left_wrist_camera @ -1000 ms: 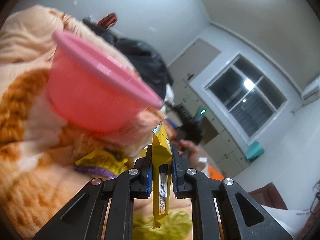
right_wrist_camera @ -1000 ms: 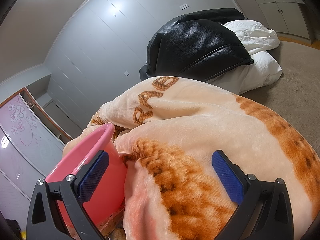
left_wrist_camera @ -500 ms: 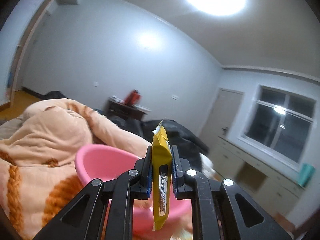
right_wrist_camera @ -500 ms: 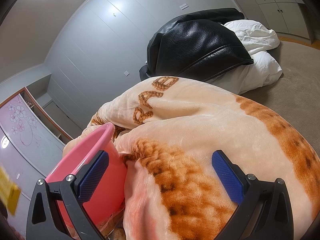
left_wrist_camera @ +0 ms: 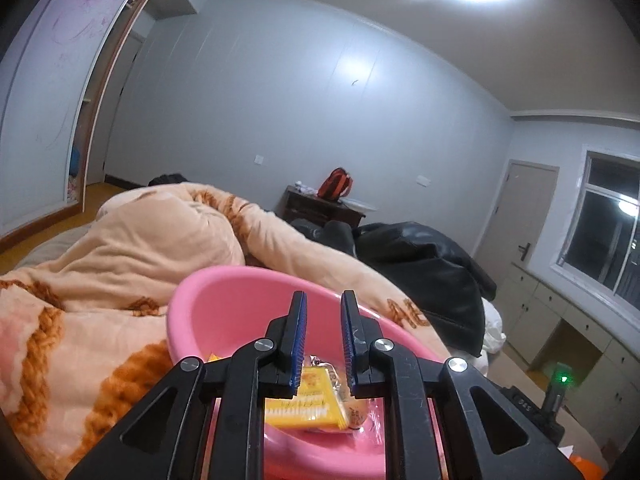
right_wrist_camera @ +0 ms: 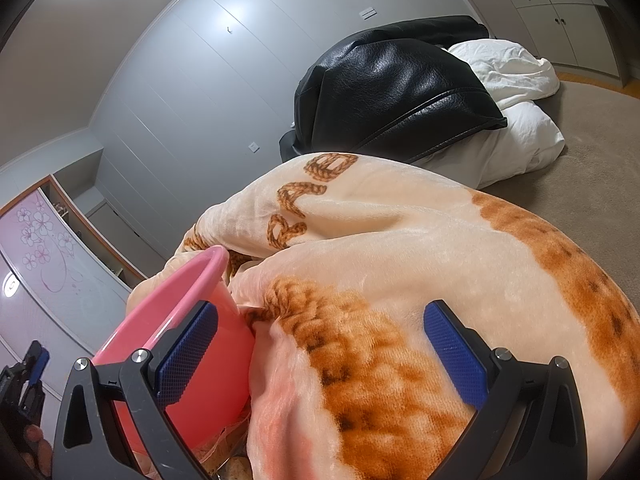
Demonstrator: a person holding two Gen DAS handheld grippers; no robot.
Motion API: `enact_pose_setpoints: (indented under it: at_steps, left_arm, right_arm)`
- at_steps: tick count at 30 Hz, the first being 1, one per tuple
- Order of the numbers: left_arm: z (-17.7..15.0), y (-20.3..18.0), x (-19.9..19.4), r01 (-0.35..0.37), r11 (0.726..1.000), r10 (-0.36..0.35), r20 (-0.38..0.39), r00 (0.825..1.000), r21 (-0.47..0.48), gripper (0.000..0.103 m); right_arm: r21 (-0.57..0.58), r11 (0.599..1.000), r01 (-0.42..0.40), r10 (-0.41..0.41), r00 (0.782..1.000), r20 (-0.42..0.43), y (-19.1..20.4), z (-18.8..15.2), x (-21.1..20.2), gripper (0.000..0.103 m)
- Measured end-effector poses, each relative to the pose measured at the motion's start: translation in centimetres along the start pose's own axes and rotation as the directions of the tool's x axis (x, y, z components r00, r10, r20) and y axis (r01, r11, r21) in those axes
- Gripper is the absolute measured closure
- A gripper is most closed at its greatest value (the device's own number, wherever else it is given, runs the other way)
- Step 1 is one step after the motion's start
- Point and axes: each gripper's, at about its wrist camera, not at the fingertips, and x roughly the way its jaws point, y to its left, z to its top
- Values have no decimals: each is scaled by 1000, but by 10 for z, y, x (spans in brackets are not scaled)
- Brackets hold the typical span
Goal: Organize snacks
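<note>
Up close, one pink bowl (left_wrist_camera: 224, 312) sat on one peach and orange blanket (left_wrist_camera: 120, 264). The left gripper (left_wrist_camera: 323, 340) hung over the near side of the bowl. Its two fingers were a little apart and held nothing. One yellow snack pack (left_wrist_camera: 308, 404) lay flat in the bottom of the bowl, just below those fingers. A second wrapped snack (left_wrist_camera: 356, 408) lay to the right of it, touching it, but the gripper hid most of it, so its kind was hard to tell. A small yellow corner (left_wrist_camera: 214, 358) peeked out to the left, and it was not clear what that was.

The right gripper (right_wrist_camera: 320, 348) was spread wide with nothing between its fingers. Its left finger was beside the outer wall of the bowl (right_wrist_camera: 208, 364), and whether they touched was hard to tell. Its right finger was over the blanket (right_wrist_camera: 400, 248). From this side the inside of the bowl was hidden.

Far off lay one black jacket (right_wrist_camera: 392, 92) on white bedding (right_wrist_camera: 516, 128). One orange bag (left_wrist_camera: 335, 184) sat on one dark dresser (left_wrist_camera: 320, 208) by the far wall. The blanket had brown letters (right_wrist_camera: 304, 200), partly folded away.
</note>
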Motion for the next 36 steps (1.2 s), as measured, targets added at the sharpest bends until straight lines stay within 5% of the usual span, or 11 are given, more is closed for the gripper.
enact_pose_setpoints:
  at_steps: [6,7,8,10,15,18,20,22,24,26,36]
  left_arm:
    - [-7,16,-24,9,1000,-9,50,999,-17,88]
    - [-9,20,-26,5,1000,-4,61,998,-19,74]
    - [-13,25,-29,-1,1000,3,81,997,-24,37]
    - [-26,43,-39,-1,997,14,157,987,-81,0]
    - [-63,105,-53,-77,942,164,249,954,-327,0]
    - [-81,132,-45,-215,900,309,207,928,-380,0]
    - [-91,150,-29,-266,878,339,123,933,-399,0]
    - [-99,172,2,-322,826,324,-78,943,-463,0]
    - [-113,199,40,-391,771,249,-328,911,-502,1]
    - [-115,203,46,-401,771,243,-354,903,-495,1]
    - [-116,198,35,-375,780,242,-312,919,-501,1]
  right_arm:
    - [0,1000,0,0,1000,0,0,0,0,0]
    - [1,1000,-1,1,1000,0,0,0,0,0]
    - [1,1000,-1,1,1000,0,0,0,0,0]
    - [0,1000,0,0,1000,0,0,0,0,0]
    - [0,1000,-1,1,1000,0,0,0,0,0]
    - [0,1000,-1,1,1000,0,0,0,0,0]
    - [0,1000,-1,1,1000,0,0,0,0,0]
    - [0,1000,-1,1,1000,-1,0,0,0,0]
    - [-1,1000,-2,2,1000,-1,-1,0,0,0]
    - [1,1000,-3,3,1000,0,-1,0,0,0]
    - [-1,1000,-2,2,1000,-1,-1,0,1,0]
